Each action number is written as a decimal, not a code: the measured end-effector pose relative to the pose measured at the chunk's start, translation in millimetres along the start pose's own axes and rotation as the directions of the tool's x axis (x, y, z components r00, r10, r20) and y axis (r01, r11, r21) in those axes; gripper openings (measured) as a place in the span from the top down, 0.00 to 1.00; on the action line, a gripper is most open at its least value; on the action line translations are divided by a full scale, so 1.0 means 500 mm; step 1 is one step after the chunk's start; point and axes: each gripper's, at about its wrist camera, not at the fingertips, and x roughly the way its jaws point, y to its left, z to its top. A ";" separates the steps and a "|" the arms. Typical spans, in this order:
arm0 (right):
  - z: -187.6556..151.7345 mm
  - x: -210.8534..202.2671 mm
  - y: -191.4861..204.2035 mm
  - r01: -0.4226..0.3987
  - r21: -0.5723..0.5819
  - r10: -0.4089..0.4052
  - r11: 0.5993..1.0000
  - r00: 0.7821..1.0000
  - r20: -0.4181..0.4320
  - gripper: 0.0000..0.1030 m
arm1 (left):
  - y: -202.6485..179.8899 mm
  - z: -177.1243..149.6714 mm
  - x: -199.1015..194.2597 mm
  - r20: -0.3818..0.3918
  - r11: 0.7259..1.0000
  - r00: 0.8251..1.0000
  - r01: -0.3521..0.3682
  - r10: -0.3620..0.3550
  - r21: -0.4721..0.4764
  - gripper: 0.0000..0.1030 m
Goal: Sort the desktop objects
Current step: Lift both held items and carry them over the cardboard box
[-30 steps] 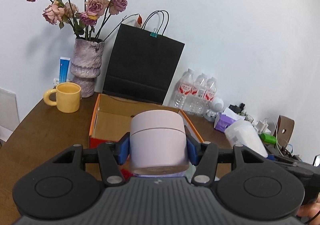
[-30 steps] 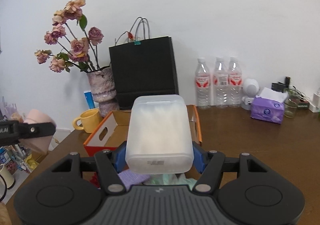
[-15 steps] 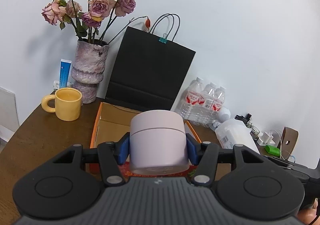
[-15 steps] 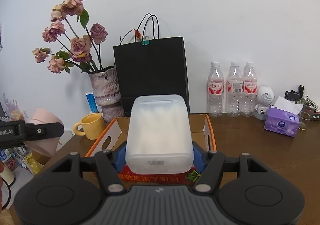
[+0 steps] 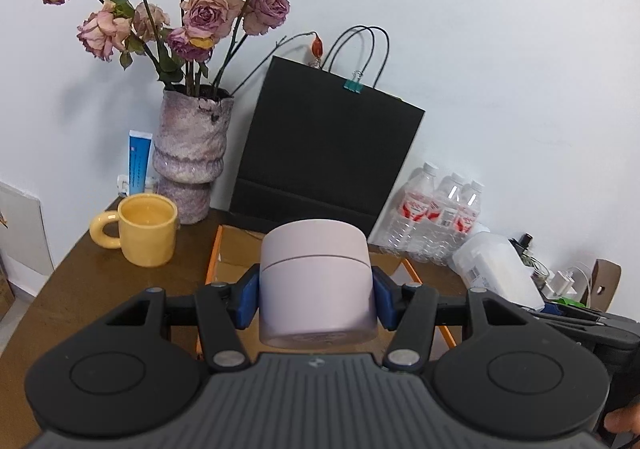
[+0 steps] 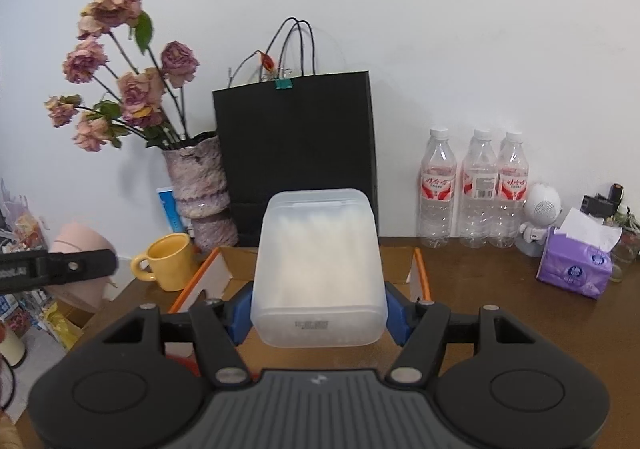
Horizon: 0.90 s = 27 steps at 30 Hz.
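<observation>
Matt, frosted and glazed surfaces
Matt pink jar [image 5: 316,281]; frosted translucent plastic box [image 6: 318,269]; glossy yellow mug [image 5: 146,235]; dark wooden table [image 6: 500,289].

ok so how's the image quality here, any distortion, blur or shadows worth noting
Left wrist view: strong fisheye, the tall black paper bag leans and dark corners vignette; the dried pink roses cast a soft shadow on the wall. Right wrist view: the frosted white plastic box in the right gripper looks hazy, the three clear water bottles stay sharp.
</observation>
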 end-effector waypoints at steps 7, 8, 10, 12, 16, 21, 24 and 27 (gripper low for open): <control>0.018 0.117 0.011 -0.009 -0.029 0.006 1.000 0.995 -0.100 0.39 | 0.011 0.024 0.082 -0.030 1.000 0.999 -0.020 0.021 0.009 0.45; 0.018 0.140 0.014 -0.010 -0.032 0.006 0.999 0.993 -0.116 0.39 | 0.012 0.026 0.097 -0.039 1.000 0.999 -0.021 0.021 0.009 0.45; 0.020 0.185 0.022 -0.013 -0.038 0.007 0.999 0.989 -0.148 0.39 | 0.014 0.029 0.126 -0.057 1.000 0.998 -0.022 0.023 0.010 0.45; 0.021 0.237 0.031 -0.014 -0.049 0.004 0.999 0.983 -0.185 0.39 | 0.016 0.029 0.168 -0.085 1.000 0.996 -0.021 0.021 0.004 0.45; 0.003 0.363 0.049 0.008 -0.098 -0.035 0.995 0.960 -0.278 0.39 | 0.036 0.026 0.286 -0.179 1.000 0.983 -0.025 0.024 -0.004 0.45; -0.018 0.480 0.055 0.016 -0.094 -0.047 0.995 0.938 -0.343 0.39 | 0.068 0.008 0.421 -0.288 0.995 0.952 -0.100 0.100 0.013 0.45; -0.025 0.526 0.066 0.026 -0.139 -0.074 0.990 0.932 -0.355 0.39 | 0.085 -0.004 0.468 -0.335 0.992 0.934 -0.120 0.123 0.030 0.45; -0.030 0.558 0.068 0.025 -0.147 -0.079 0.989 0.922 -0.378 0.39 | 0.092 -0.015 0.501 -0.355 0.987 0.921 -0.149 0.162 0.065 0.45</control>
